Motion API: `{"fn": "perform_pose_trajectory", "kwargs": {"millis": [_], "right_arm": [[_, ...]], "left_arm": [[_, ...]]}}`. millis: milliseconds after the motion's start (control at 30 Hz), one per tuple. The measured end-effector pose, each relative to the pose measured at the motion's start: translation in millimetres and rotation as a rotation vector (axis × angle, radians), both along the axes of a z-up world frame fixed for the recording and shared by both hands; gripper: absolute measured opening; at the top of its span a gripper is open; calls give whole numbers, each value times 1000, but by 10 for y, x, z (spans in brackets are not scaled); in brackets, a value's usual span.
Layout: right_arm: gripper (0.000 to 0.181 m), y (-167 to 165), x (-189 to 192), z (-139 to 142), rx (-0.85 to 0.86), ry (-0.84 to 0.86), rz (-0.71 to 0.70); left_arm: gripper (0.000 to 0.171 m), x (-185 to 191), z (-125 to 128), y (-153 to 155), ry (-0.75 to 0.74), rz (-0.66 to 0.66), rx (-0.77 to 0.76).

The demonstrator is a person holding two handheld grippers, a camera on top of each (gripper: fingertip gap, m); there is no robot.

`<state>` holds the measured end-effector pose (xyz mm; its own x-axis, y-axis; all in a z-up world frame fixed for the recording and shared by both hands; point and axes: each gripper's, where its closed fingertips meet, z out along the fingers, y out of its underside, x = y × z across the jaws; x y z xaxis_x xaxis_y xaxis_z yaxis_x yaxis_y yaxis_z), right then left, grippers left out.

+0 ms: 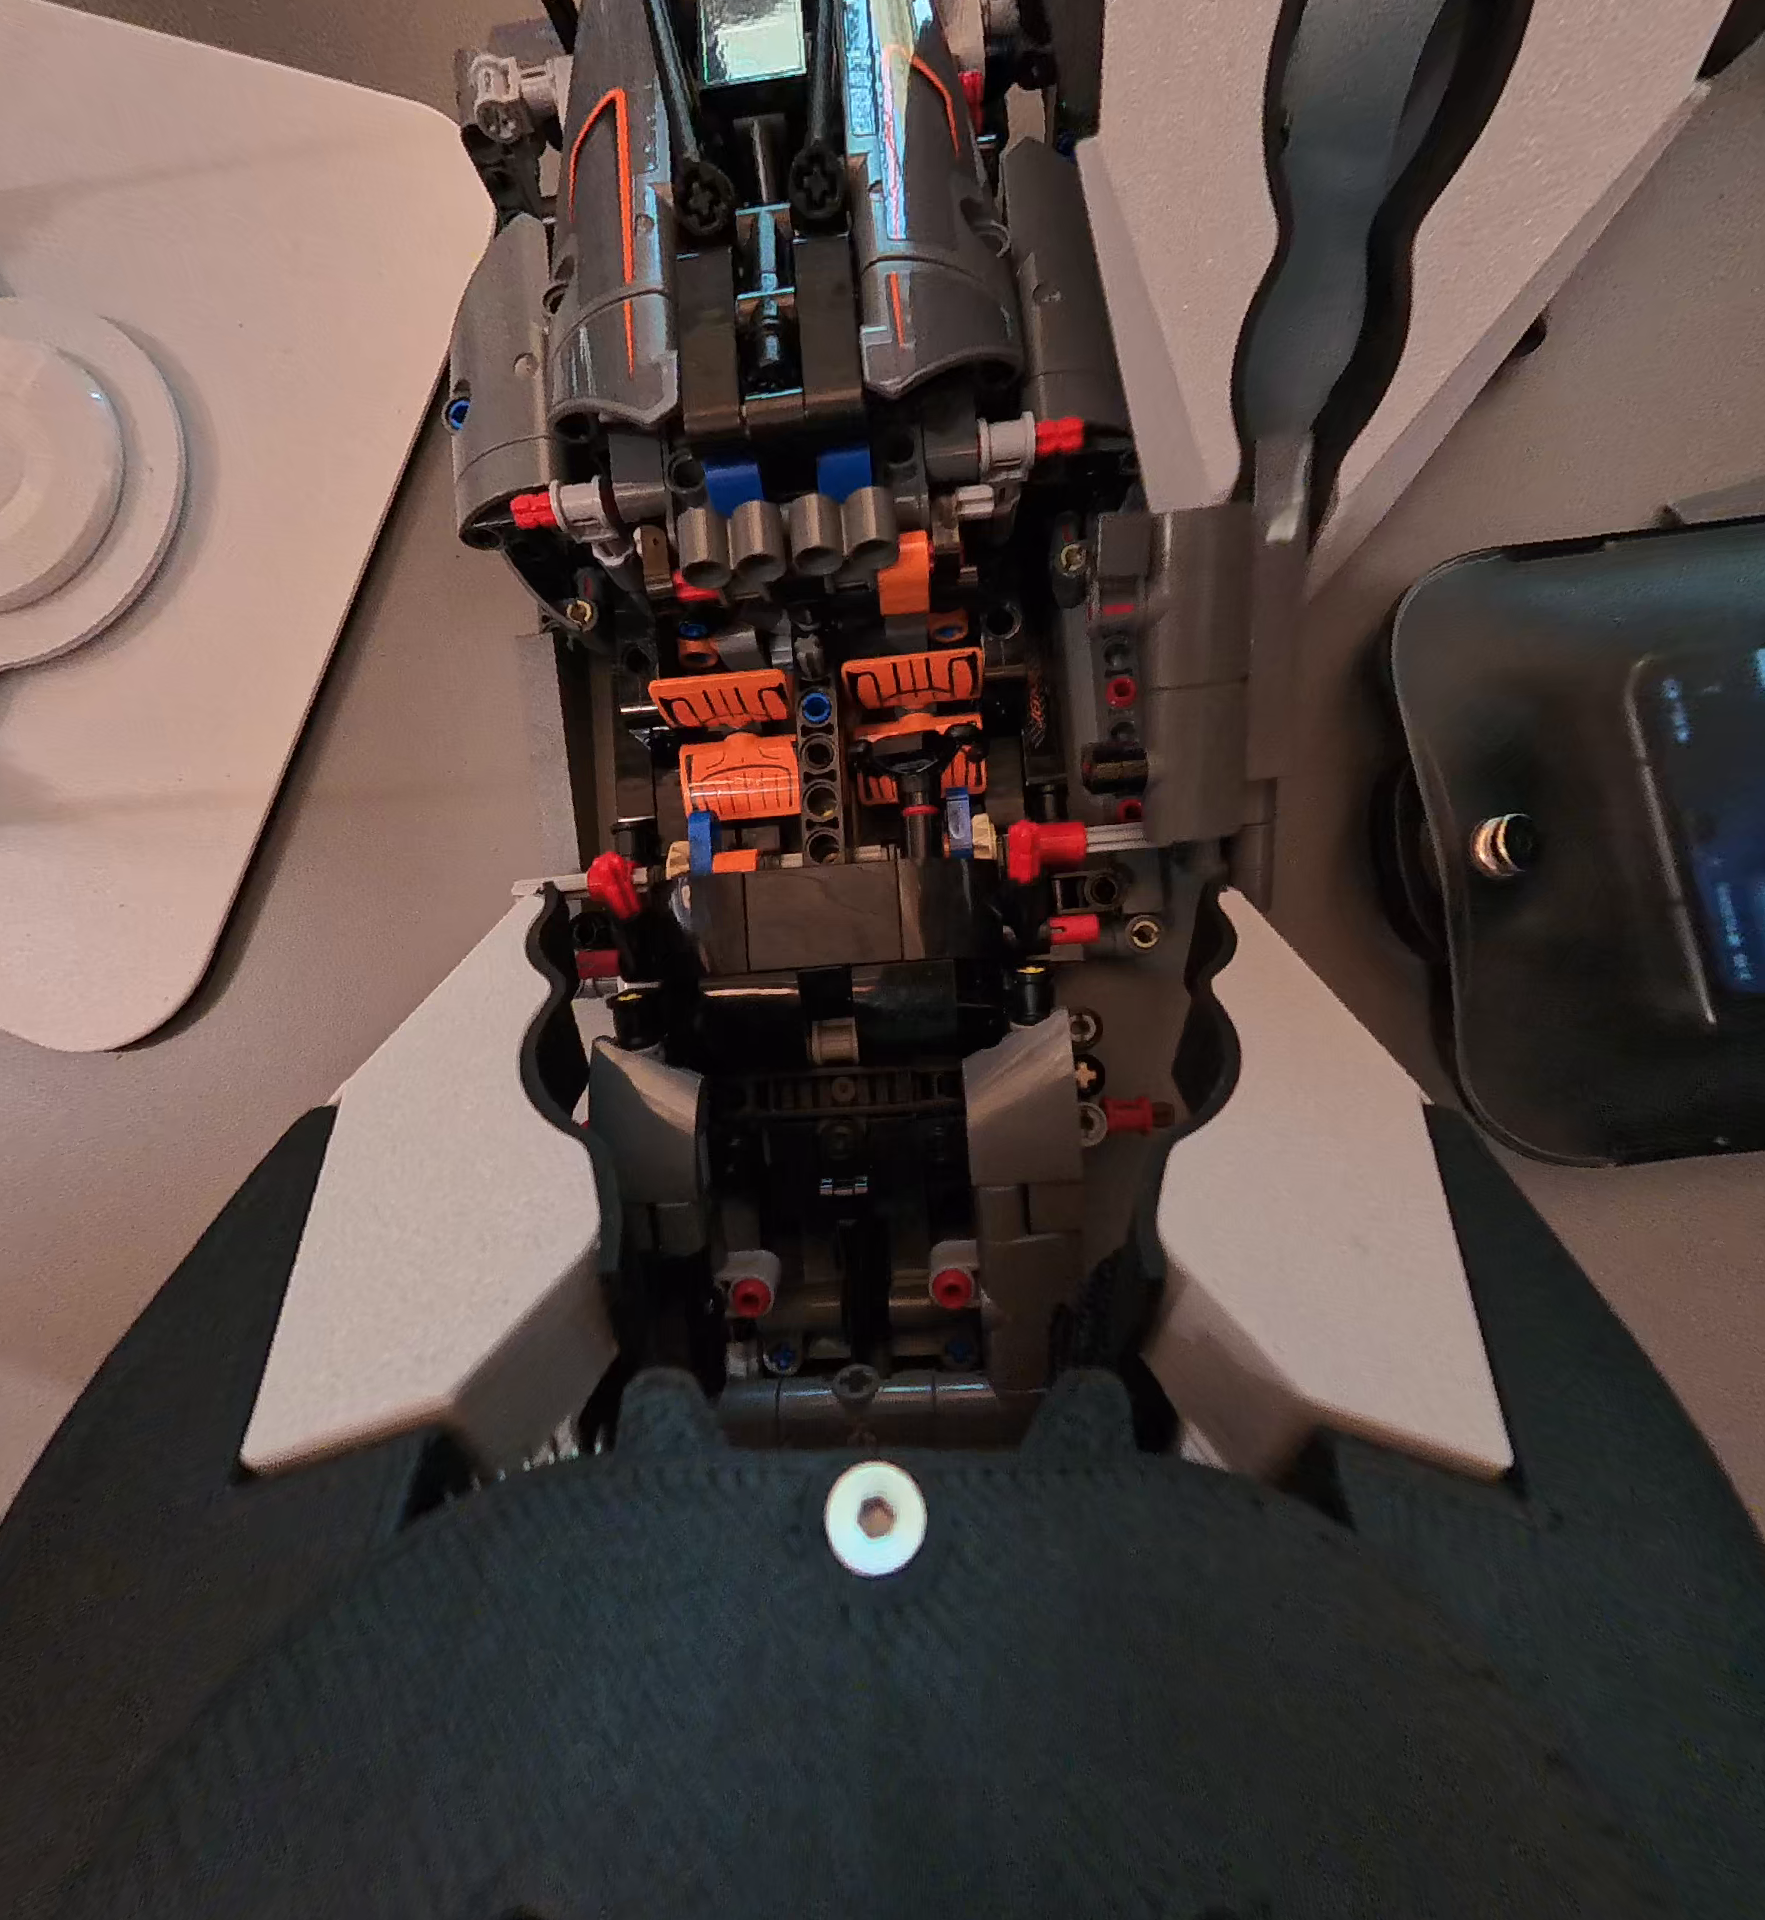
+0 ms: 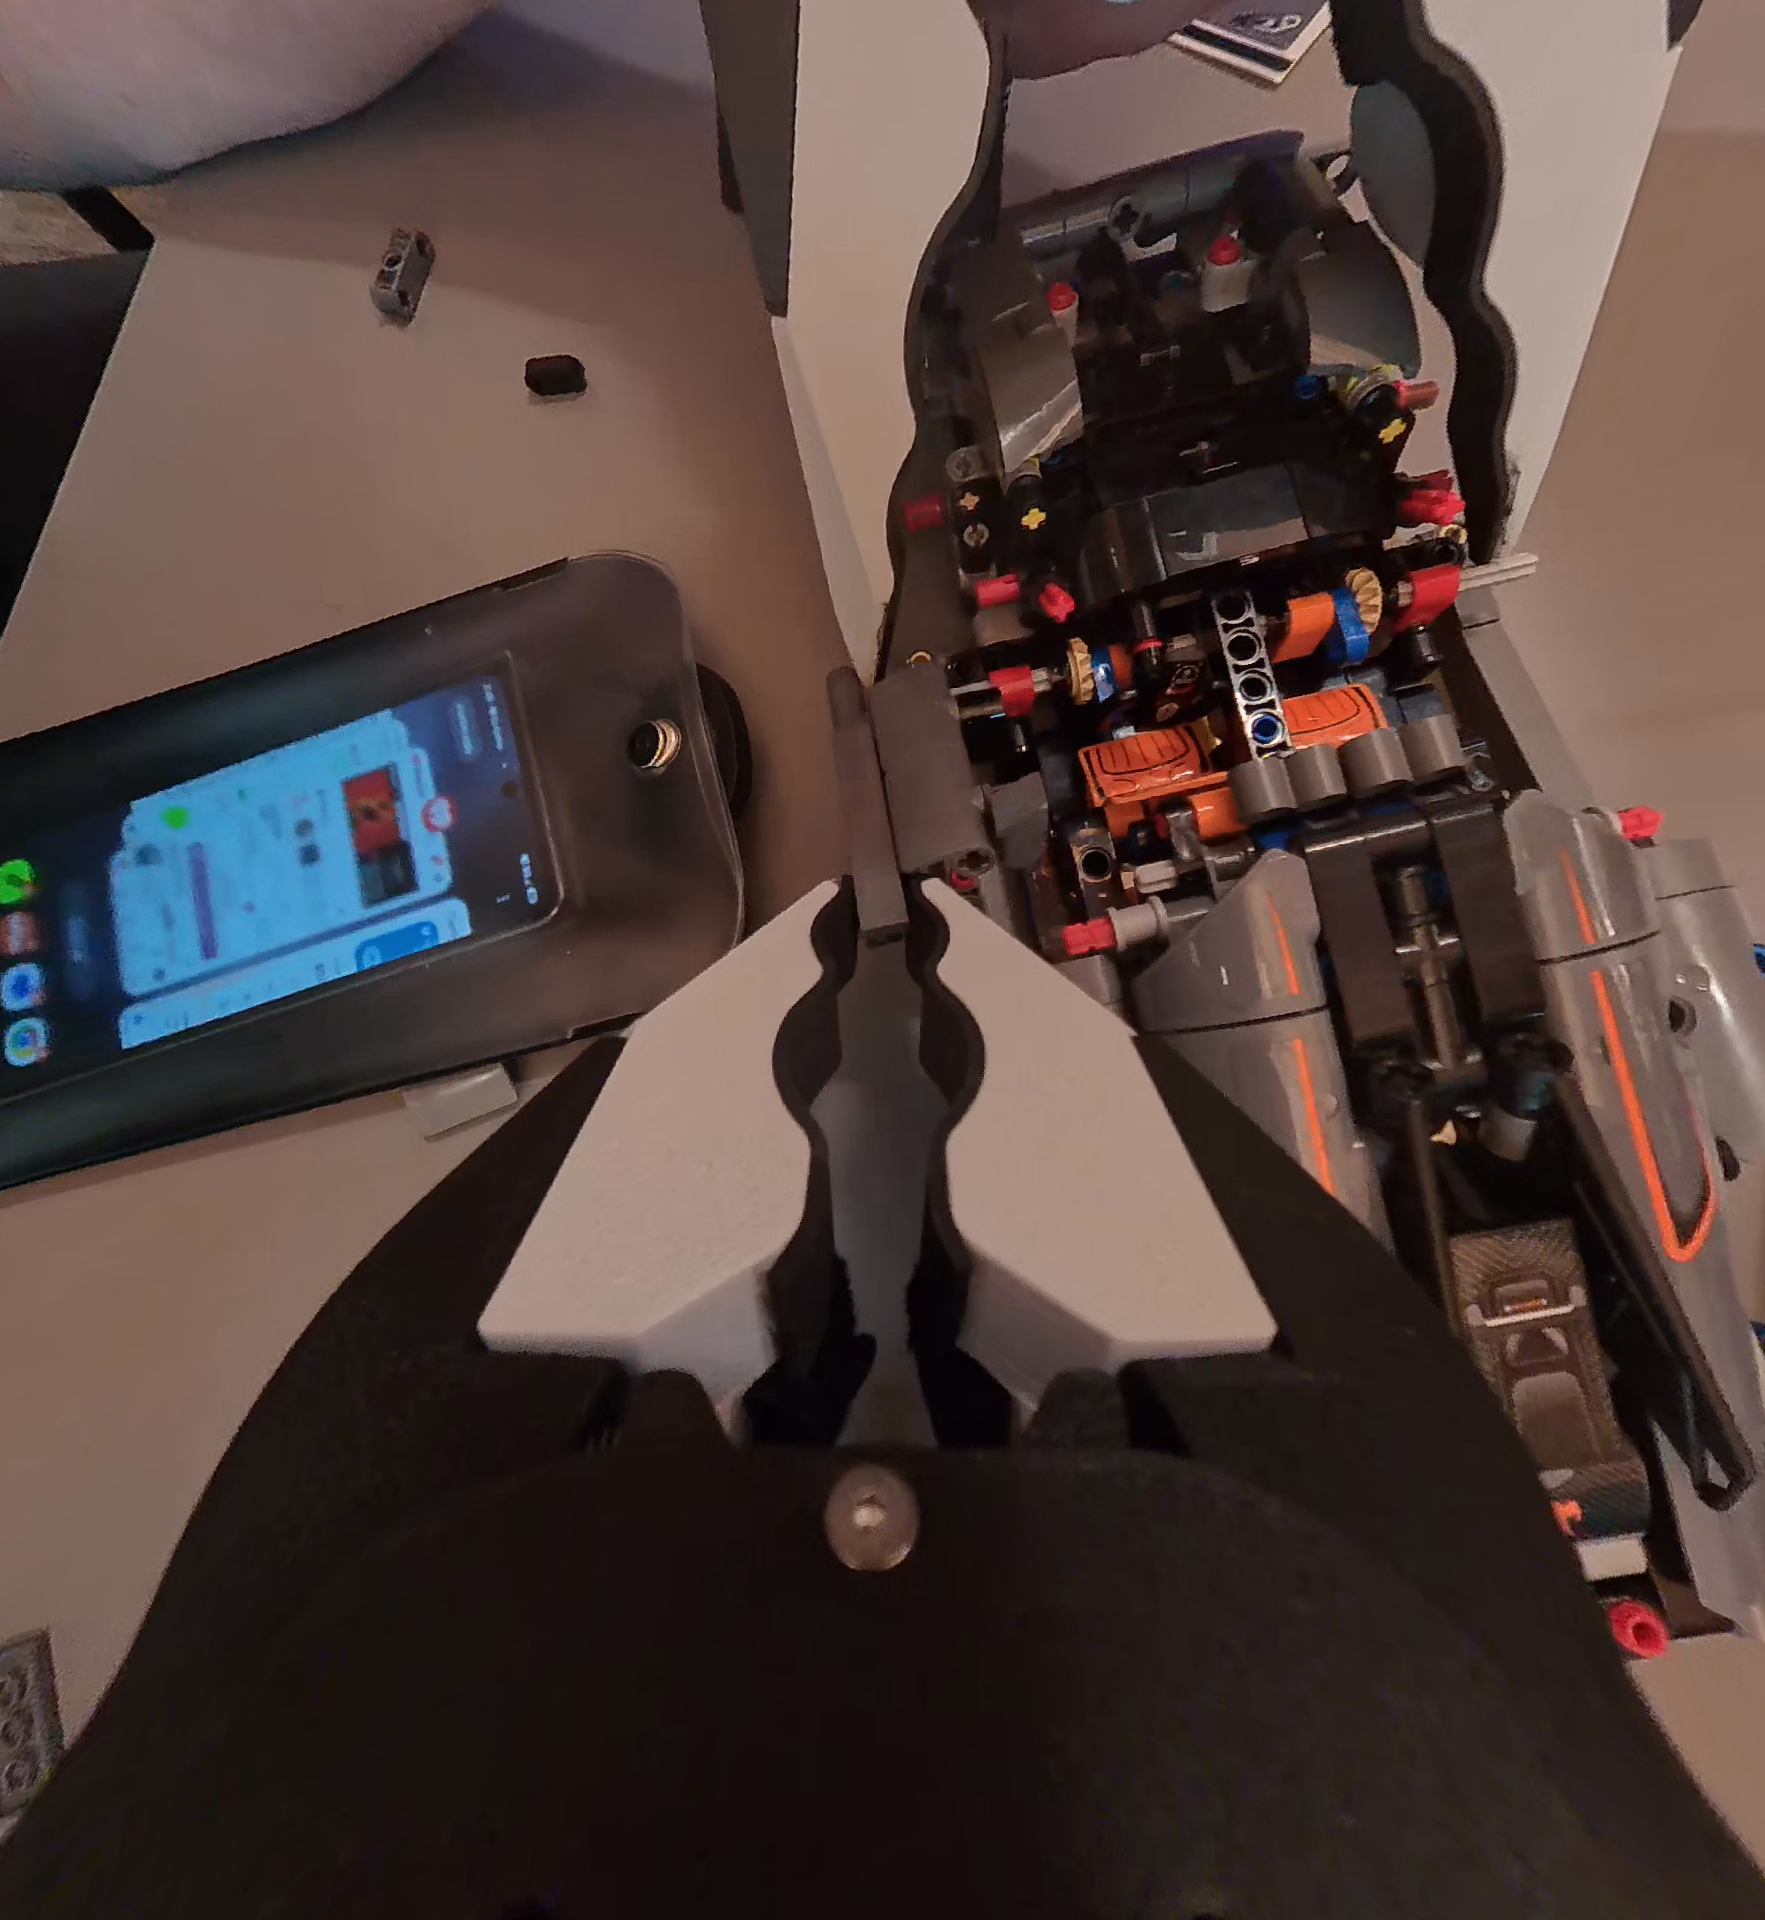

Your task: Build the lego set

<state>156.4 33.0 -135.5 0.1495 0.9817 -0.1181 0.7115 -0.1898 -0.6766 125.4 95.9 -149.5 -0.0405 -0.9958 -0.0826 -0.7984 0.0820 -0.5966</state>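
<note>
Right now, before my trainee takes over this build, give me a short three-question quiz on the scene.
1. True or false: the left tongs straddle the lego car, one finger on each side.
2. What do the right tongs pinch? A) a red pin B) the grey panel on the car's side C) a wheel
3. What lies screen-up on the table beside the car?
Key: 1 true; 2 B; 3 the phone in its black case.

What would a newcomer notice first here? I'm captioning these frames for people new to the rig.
The half-built lego car, dark grey with orange seats, fills the centre, clamped at its front end by the left gripper. The right gripper pinches a grey panel piece against the car's side. A lit phone lies flat on the table beside it.
</note>
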Motion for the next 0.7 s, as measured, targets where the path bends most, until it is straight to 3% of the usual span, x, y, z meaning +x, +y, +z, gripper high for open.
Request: {"fn": "perform_pose_trajectory", "kwargs": {"millis": [700], "right_arm": [[5, -98, 204, 24, -58, -66, 62]], "left_arm": [[110, -137, 14, 90, 3, 11, 11]]}}
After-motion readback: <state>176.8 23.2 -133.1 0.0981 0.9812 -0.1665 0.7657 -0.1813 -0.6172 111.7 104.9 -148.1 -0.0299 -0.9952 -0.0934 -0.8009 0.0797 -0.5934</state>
